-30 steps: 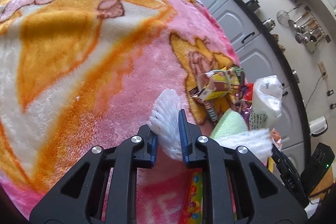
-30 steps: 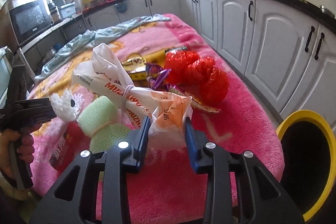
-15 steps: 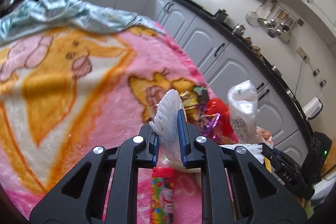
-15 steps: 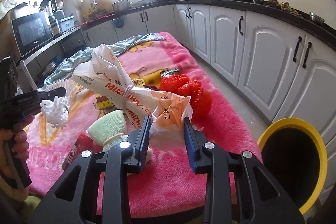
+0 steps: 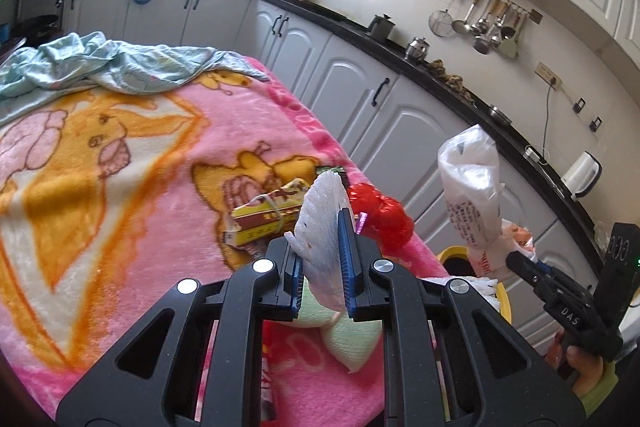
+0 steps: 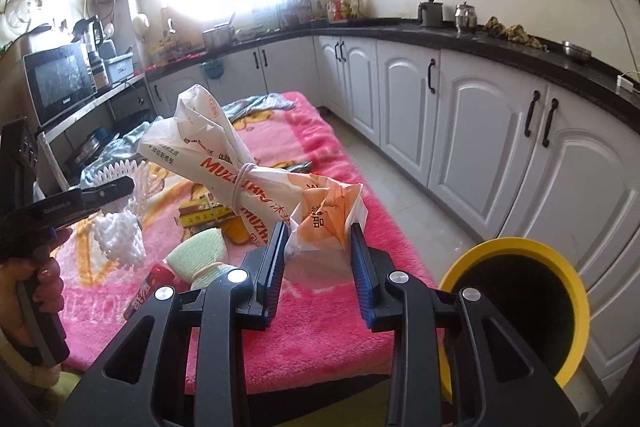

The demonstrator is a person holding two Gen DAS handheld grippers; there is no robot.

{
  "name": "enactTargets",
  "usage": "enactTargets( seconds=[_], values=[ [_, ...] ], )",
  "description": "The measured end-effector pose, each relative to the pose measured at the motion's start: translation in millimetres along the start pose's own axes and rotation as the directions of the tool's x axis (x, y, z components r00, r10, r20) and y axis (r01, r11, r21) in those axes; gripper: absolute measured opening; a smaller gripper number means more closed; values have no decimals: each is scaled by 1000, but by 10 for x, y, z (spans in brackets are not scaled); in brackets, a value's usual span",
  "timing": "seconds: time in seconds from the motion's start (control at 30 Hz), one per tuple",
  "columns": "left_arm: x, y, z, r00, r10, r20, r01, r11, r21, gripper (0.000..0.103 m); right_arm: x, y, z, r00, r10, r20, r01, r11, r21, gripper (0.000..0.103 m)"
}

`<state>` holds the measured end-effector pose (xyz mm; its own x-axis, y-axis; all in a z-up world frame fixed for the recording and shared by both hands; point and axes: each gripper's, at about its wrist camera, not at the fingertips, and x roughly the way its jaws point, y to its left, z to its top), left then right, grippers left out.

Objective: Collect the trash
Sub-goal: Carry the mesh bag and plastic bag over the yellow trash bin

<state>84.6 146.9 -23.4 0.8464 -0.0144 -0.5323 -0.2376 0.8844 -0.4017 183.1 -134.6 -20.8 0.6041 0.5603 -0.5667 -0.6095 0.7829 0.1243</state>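
Both grippers are holding trash above the pink blanket [image 5: 132, 211]. Part of the white foam net [image 5: 322, 223] is hiding between the pads of the left gripper [image 5: 320, 267], and the knotted plastic bag [image 6: 256, 183] is blocking much of the litter behind the right gripper [image 6: 318, 267]. Compared with a second ago, both loads are sitting higher, with more of the cabinets [image 6: 472, 131] showing. On the right, the yellow bin [image 6: 516, 311] is standing beside the bed, partly cut off.
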Motion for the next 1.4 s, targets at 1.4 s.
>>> enactTargets(
  seconds=[1.4],
  values=[
    [375,-1876,20,974,-226,-22,223,933,282,10,-1147,-955,-124,947,-259,189,229,959,165,30]
  ],
)
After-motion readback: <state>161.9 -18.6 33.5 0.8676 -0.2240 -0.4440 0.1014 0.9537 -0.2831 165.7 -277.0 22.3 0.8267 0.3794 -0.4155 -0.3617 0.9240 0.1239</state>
